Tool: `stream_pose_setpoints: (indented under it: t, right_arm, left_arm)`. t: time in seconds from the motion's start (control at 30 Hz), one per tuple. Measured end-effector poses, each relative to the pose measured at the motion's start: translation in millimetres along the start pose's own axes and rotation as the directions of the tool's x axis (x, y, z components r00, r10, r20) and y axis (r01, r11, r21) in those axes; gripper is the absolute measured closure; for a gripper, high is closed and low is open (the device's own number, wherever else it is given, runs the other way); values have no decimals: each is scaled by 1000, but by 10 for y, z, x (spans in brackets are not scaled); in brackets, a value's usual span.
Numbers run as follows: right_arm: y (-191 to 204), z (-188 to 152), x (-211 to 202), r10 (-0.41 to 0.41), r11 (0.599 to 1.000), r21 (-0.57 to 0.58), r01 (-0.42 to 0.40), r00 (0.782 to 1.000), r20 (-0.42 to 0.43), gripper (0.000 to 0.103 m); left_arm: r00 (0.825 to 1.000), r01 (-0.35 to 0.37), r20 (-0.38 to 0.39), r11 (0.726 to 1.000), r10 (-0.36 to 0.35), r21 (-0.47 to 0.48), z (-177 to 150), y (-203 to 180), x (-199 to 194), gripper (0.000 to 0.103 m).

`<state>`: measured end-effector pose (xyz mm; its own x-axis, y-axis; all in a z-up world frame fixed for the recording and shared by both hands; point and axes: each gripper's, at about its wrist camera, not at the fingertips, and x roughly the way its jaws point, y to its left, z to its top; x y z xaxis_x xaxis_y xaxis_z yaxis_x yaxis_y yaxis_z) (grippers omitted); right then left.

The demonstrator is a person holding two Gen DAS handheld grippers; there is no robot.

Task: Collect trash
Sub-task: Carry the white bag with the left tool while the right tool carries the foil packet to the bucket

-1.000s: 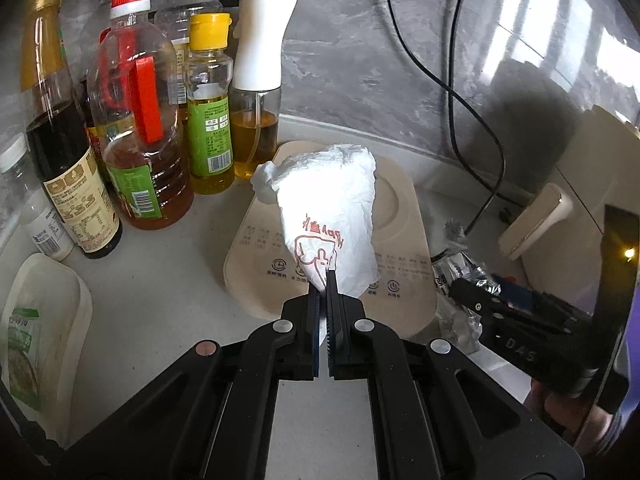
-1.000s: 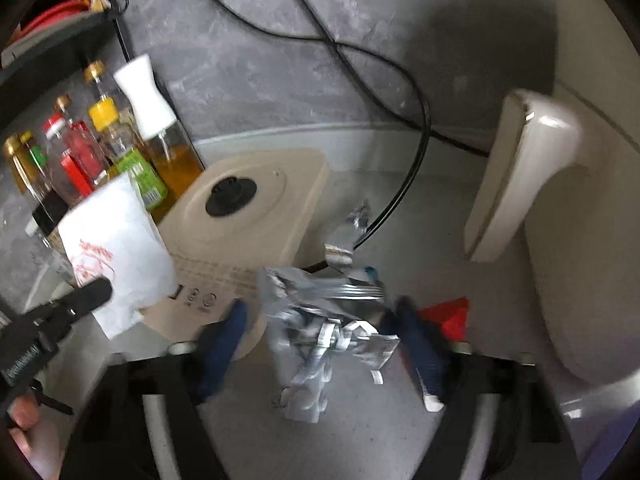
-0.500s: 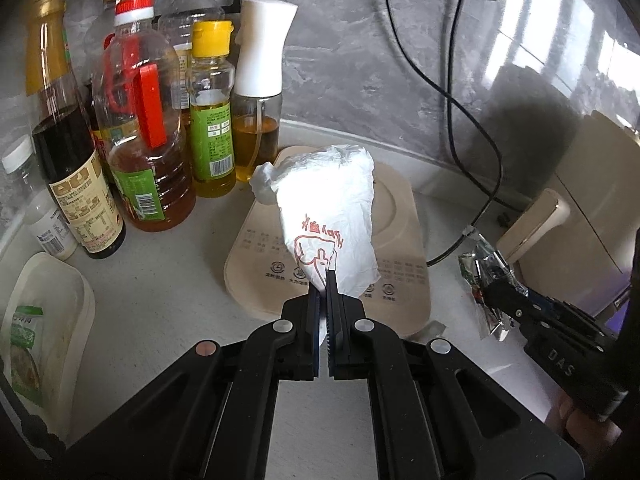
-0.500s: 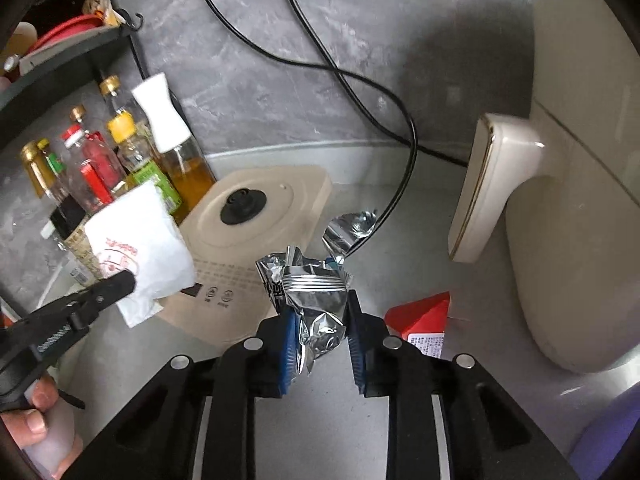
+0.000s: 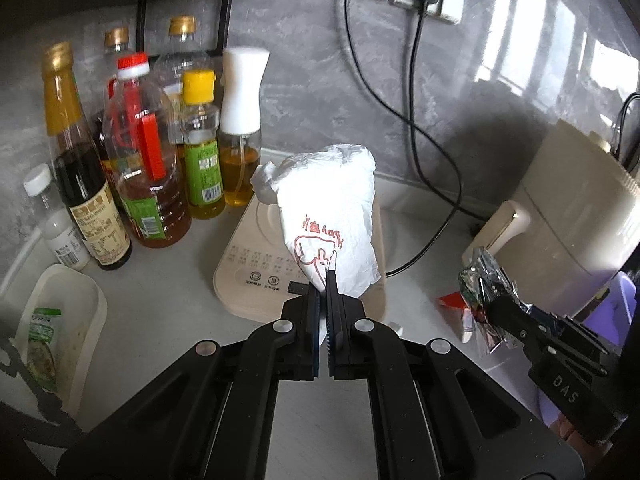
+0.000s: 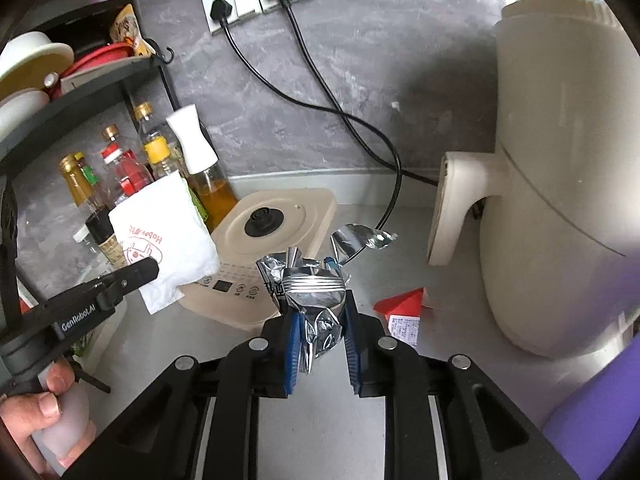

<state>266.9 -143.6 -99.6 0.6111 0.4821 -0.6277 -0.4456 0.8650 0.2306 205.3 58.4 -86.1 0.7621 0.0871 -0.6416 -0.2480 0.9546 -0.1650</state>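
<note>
My left gripper (image 5: 323, 280) is shut on a white paper bag with red print (image 5: 332, 208) and holds it up above the counter; the bag also shows in the right wrist view (image 6: 164, 236). My right gripper (image 6: 320, 312) is shut on a crumpled silver foil wrapper (image 6: 316, 292), lifted off the counter; the wrapper also shows in the left wrist view (image 5: 486, 280). A red and white paper scrap (image 6: 404, 308) lies on the counter to the right of the right gripper.
A beige induction cooker (image 6: 276, 236) sits mid-counter. Several oil and sauce bottles (image 5: 148, 168) stand at the left. A beige air fryer (image 6: 560, 184) stands at the right. A purple bin (image 6: 600, 420) is at lower right. Black cables (image 5: 416, 128) hang from wall sockets. A white tray (image 5: 60, 320) lies far left.
My right gripper closed on the foil wrapper and lifted it up off the counter. My left gripper rose and drew back a little with the white bag in it.
</note>
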Motion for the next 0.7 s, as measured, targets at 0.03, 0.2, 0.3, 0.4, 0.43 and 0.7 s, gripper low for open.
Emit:
stream_pose_setpoints:
  t: [0.03, 0.2, 0.3, 0.4, 0.43, 0.7]
  right_arm:
    - [-5, -5, -48, 1, 1000, 0, -1, 1000, 5, 84]
    - [-2, -14, -320, 0, 1000, -7, 1, 999, 49, 85]
    - [15, -17, -529, 9, 1000, -16, -8, 997, 80, 85]
    - [33, -25, -744, 20, 1000, -24, -18, 994, 110, 85]
    - [32, -33, -797, 24, 999, -25, -21, 993, 117, 85]
    - [-54, -69, -1364, 35, 999, -23, -32, 982, 188, 86]
  left_arm:
    - [1000, 0, 4, 1000, 0, 0, 8, -12, -34, 99]
    - [999, 2, 39, 1000, -3, 11, 69, -102, -261, 99]
    - [998, 10, 62, 1000, -11, 23, 100, -179, -414, 99]
    - [996, 21, 83, 999, -24, 37, 116, -275, -568, 99]
    - [996, 26, 89, 999, -29, 43, 124, -310, -615, 99]
    - [991, 64, 115, 994, -74, 93, 144, -594, -911, 99]
